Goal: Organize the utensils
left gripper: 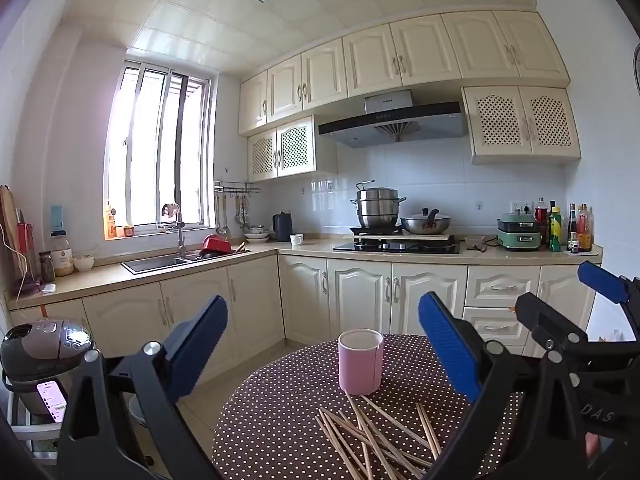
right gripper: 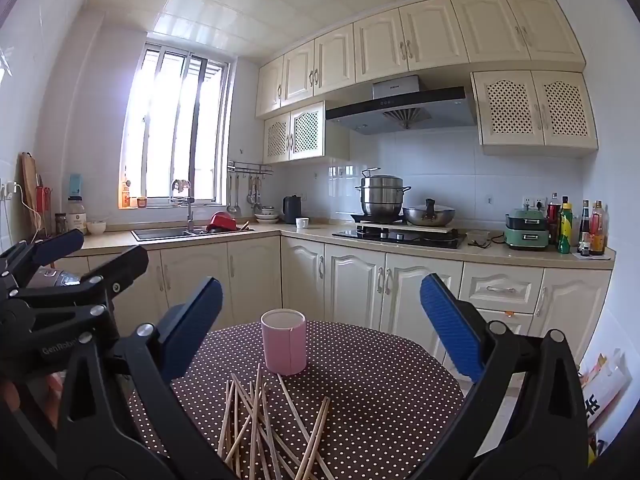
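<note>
An upright, empty pink cup (left gripper: 361,362) (right gripper: 284,348) stands on a round table with a brown polka-dot cloth (left gripper: 280,408) (right gripper: 380,380). Several wooden chopsticks (left gripper: 376,436) (right gripper: 264,428) lie crossed in a loose pile just in front of the cup. My left gripper (left gripper: 323,302) hovers level above the near side of the table, open wide with nothing between its blue pads. My right gripper (right gripper: 322,283) is beside it to the right, also open and empty. Each gripper shows in the other's view: the right one (left gripper: 568,292) and the left one (right gripper: 94,252).
Cream kitchen cabinets (left gripper: 360,292) run behind the table, with a sink (left gripper: 160,262) at left and a stove with pots (left gripper: 396,246) at centre. A rice cooker (left gripper: 44,348) and a lit phone (left gripper: 52,400) sit low at left. Bags (right gripper: 604,392) lean at the right wall.
</note>
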